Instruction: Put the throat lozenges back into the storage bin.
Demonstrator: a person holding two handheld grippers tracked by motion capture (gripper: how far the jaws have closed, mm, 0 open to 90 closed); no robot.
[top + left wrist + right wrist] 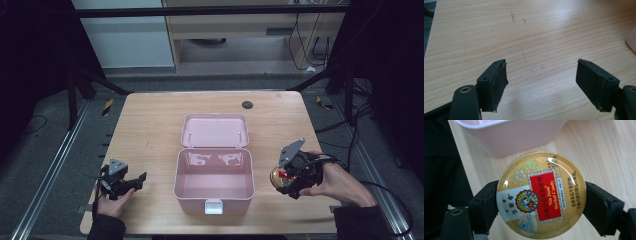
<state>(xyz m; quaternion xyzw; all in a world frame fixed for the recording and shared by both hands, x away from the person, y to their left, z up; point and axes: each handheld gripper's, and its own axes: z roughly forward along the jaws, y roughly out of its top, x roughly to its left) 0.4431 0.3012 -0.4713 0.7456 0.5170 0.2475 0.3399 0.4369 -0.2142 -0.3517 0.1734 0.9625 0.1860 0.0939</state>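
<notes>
A round gold tin of herbal candy with a red label [541,195] is being held by the right gripper [294,176], its two black pads pressing on opposite edges of the rim. In the high view the tin [278,176] is being carried just off the right wall of the open pink plastic box [214,197], whose hinged lid [215,130] is lying back flat on the light wooden table [150,120]. In the right gripper view the tin's lid is facing the camera, with a corner of the box showing behind it. The box interior is seen empty.

The left gripper [121,181] is being kept low near the table's left front edge, jaws standing wide apart with nothing between them.

Step judged in hand: transfer of the tin toward the box. The next move is judged to call for the tin being carried over the box's right rim, lowered inside, and only then released; the rim must be cleared to avoid a knock.
</notes>
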